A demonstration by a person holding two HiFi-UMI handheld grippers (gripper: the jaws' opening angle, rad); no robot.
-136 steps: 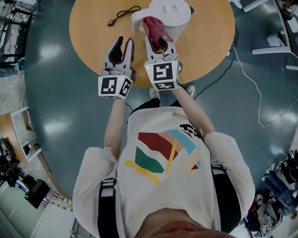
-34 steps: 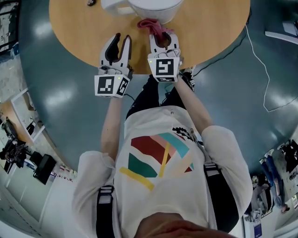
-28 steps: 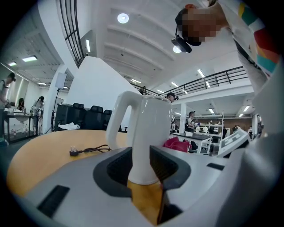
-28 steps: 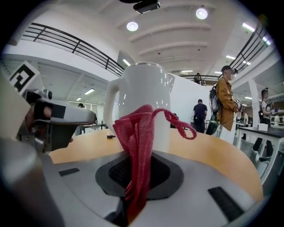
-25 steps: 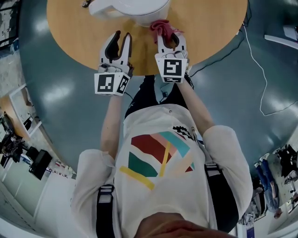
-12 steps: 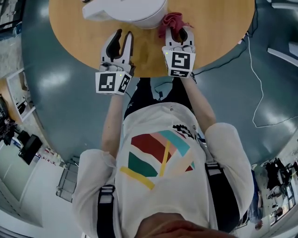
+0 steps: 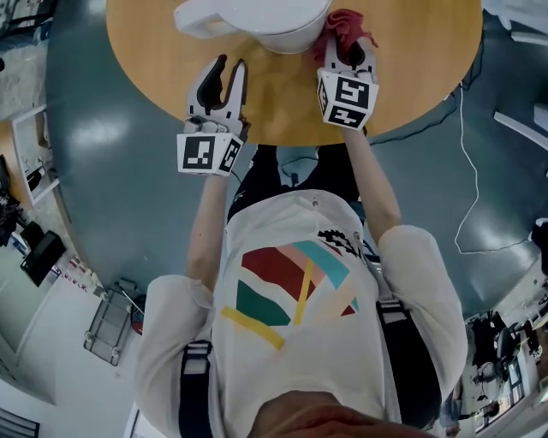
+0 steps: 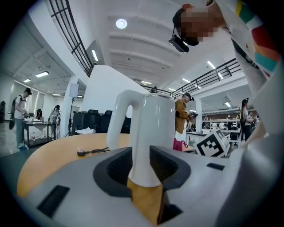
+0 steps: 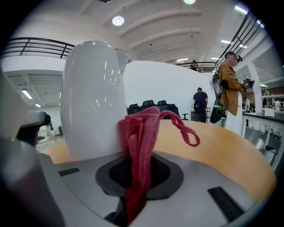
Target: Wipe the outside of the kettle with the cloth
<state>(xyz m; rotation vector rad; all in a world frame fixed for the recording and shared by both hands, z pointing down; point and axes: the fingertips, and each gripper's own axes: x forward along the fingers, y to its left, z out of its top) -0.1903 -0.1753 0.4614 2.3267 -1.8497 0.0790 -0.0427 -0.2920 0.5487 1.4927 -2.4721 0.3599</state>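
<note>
Right hand-held gripper (image 7: 348,53) clamped on the red cloth (image 9: 138,142), folds sticking up past the tips. Kettle (image 7: 274,19) upright on the counter (image 7: 163,81), immediately left of the cloth; contact unclear. Left hand-held gripper (image 7: 226,70) has jaws apart, holding nothing, kettle straight ahead on its handle side. Right one sits nearer, so the wipe likely needs a leftward press.

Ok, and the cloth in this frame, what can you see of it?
The cloth is red, terry-looking fabric, folded into a bunched upright wad with a thin loop curling off its top. The right tool is shut on its lower part. It stands right beside the white kettle; whether they touch is unclear.
</note>
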